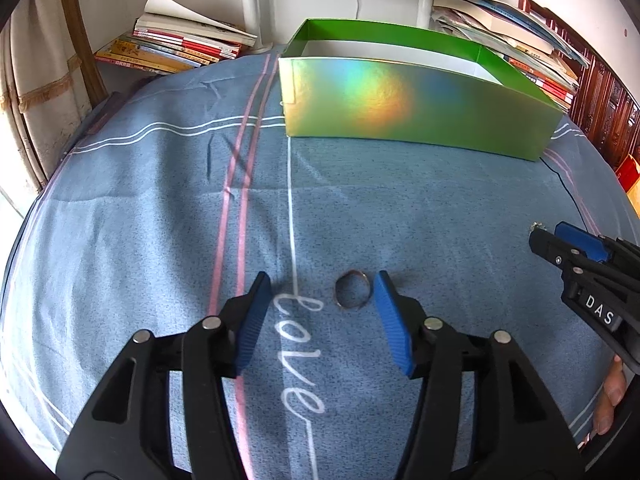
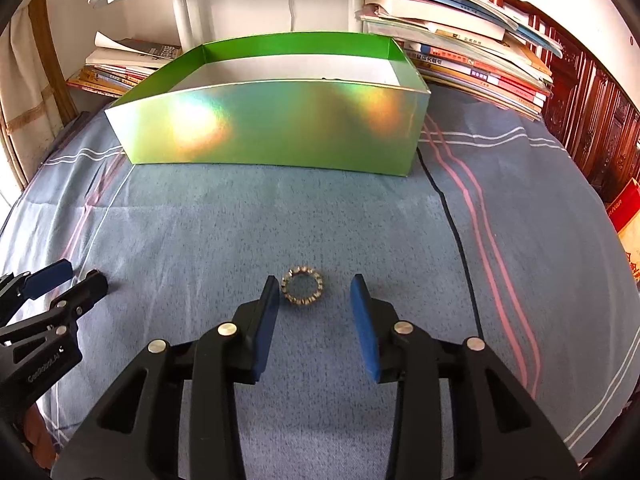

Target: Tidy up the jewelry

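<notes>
Two rings on the blue striped cloth point(image 1: 160, 208): one plain thin metal band point(image 1: 352, 290), one stone-studded silver ring point(image 2: 302, 284). One open shiny green cardboard box point(image 2: 276, 128). Two stacks of books point(image 1: 176, 46) point(image 2: 480, 64).

1. A lived-in room of a home, likely a bedroom or study.
2. The work surface is covered by a blue bedsheet point(image 1: 160, 208) with pink and white stripes and the stitched word "love" point(image 1: 298, 356).
3. Untidy stacks of books and magazines point(image 2: 476, 64) lie along the wall, with another pile point(image 1: 180, 44) at the left.
4. Dark carved wooden furniture point(image 2: 580, 96) stands at the right.
5. A curtain point(image 1: 36, 92) hangs at the left edge.
6. A white lamp post point(image 2: 182, 8) rises behind a shiny green gift box point(image 2: 280, 128).
</notes>
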`<state>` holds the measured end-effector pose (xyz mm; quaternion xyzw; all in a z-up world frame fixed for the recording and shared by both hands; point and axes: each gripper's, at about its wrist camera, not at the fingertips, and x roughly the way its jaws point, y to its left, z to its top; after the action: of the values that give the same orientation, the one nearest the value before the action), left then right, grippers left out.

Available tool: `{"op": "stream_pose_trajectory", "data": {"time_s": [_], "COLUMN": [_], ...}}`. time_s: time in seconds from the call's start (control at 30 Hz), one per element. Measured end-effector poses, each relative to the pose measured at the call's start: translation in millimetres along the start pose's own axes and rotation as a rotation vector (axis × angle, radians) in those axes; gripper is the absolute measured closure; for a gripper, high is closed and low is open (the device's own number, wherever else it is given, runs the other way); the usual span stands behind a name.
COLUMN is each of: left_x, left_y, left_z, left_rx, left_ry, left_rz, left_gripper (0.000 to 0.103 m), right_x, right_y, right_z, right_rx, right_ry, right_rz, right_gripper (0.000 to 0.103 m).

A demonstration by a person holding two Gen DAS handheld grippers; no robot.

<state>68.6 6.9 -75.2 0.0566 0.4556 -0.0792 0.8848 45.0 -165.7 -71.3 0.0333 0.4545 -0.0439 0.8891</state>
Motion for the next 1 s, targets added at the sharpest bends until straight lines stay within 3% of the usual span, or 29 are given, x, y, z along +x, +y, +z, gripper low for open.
{"op": "stream_pose_trajectory", "data": {"time_s": [0.17,0.37,0.57,0.7,1.0], "left_x": [-0.4,-1.8,-2.0,-2.2,-3.2], "left_y": [-1.2,-6.3,-9.7,-10.6,-11.2], "left_z": [0.1,0.8,1.6,0.9,0.8], "left_rx": [0.003,0.018,0.020,0.021,0.020], "left_ry": [-0.004,-0.007,-0.007,-0.007,-0.003], "left_rz": [0.003,-0.012,-0.001,-0.006,-0.019], "left_gripper": [0.049,0.069,0.071,0.076,0.083], "right_x": [2.2,3.3,3.9,3.0,0.7], "right_y": [3.5,6.2,8.1,9.9,10.6], "right_z": [2.8,3.0,3.1,2.3,0.9], "right_rx": [-0.002,-0.011,-0.017,-0.024,-0.021], "right_ry": [0.000,-0.011,-0.018,-0.019,-0.013], "right_rz": [-0.001,0.003,0.005,0.021,0.030], "right_gripper": [0.066,0.066,0.066,0.081,0.081]}}
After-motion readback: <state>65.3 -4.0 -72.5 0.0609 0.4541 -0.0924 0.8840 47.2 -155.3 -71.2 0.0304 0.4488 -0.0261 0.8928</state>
